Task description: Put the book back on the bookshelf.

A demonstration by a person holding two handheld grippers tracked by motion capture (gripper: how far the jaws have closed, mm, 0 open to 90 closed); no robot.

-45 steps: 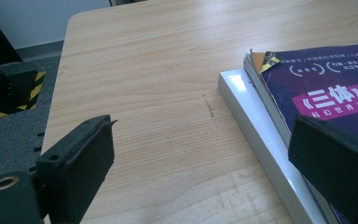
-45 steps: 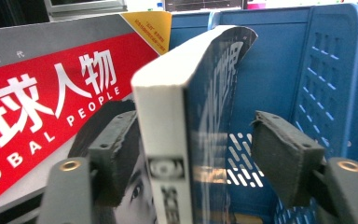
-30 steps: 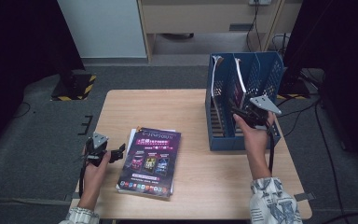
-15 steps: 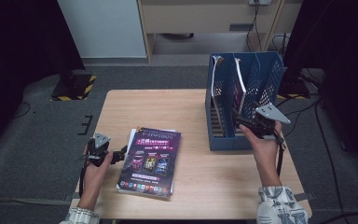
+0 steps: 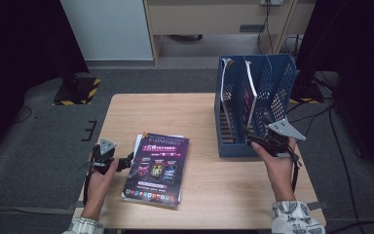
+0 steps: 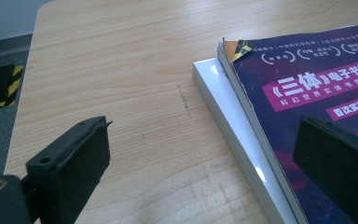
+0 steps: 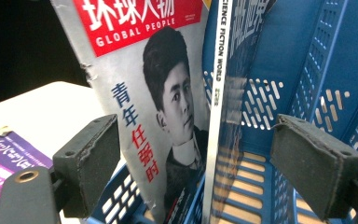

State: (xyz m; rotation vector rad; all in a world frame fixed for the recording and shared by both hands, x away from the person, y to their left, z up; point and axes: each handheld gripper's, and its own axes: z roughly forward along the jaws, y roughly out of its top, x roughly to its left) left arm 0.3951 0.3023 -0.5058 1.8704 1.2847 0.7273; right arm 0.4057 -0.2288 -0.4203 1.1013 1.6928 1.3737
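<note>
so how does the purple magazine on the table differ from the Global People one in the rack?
The purple magazine lies flat, cover up, on top of a small stack; the Global People magazine stands upright in the blue rack. The purple one has a dark purple cover; Global People's is grey with a red title band and a portrait. Both have worn edges.

The file rack [image 5: 272, 83] is blue with perforated walls. The magazine [image 7: 163, 107] standing in it has a grey cover and a red title band. The top booklet [image 5: 157, 168] is dark purple with magenta bands. The tabletop [image 5: 175, 112] is pale wood grain.
</note>
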